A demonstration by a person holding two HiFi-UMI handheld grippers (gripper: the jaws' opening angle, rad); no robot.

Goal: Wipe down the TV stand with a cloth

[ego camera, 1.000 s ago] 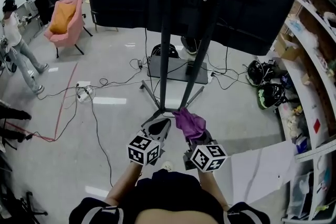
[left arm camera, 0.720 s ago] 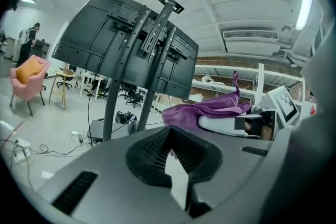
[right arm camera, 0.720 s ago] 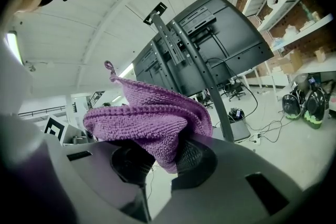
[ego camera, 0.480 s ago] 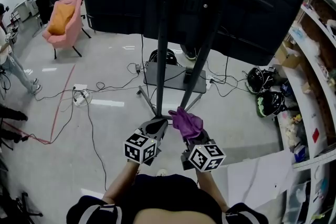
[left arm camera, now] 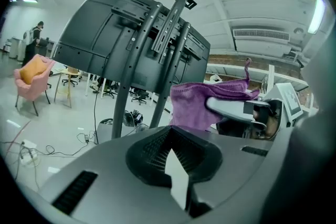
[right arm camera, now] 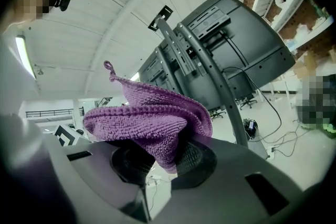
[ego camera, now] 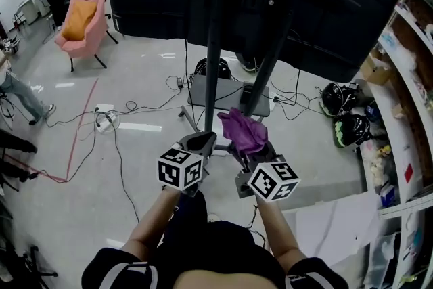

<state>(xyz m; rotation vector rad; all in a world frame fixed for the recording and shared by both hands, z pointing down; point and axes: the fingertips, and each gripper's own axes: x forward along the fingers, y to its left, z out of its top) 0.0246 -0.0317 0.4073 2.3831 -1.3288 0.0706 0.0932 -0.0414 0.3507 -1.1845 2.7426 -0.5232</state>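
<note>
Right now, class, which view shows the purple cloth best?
The right gripper view: the purple cloth fills its centre, pinched between the jaws. The head view shows it small near the TV stand; the left gripper view, one side only.

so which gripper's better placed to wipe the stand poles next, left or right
Right. The right gripper is clamped on the purple cloth, which points toward the TV stand poles. The left gripper is shut on nothing, so it has nothing to wipe with.
</note>
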